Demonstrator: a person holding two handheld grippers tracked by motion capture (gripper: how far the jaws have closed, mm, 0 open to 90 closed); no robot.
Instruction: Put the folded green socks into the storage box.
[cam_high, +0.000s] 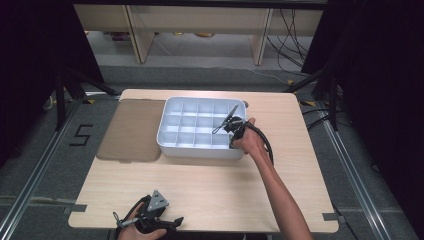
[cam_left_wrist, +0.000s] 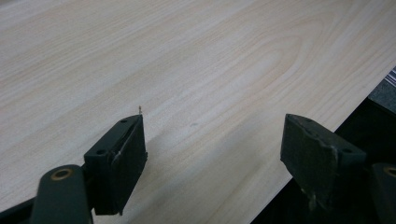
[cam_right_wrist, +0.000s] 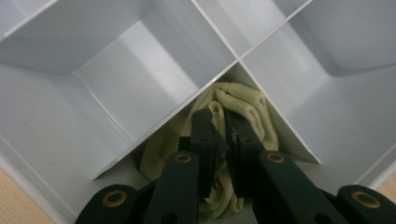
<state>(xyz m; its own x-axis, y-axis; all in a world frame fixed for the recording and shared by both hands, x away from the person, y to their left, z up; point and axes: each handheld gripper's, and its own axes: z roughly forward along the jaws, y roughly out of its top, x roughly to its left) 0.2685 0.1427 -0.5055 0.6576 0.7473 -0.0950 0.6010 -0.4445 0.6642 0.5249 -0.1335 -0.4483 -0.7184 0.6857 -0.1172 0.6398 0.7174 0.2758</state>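
A person works at a light wooden desk (cam_high: 210, 185) with 2 tools. The right tool (cam_high: 233, 127) reaches into a white divided tray (cam_high: 172, 137) at the desk's middle, over a compartment in the tray's near right corner area. In the right gripper view, the right tool (cam_right_wrist: 224, 140) has its jaws together, clamped on a pale yellow folded cloth (cam_right_wrist: 247, 109) lying inside that compartment. A brown flat lid (cam_high: 131, 130) lies just left of the tray. The left tool (cam_high: 150, 215) rests at the desk's near edge, well apart from the tray; in the left gripper view the left tool (cam_left_wrist: 212, 154) has its jaws wide apart over bare wood.
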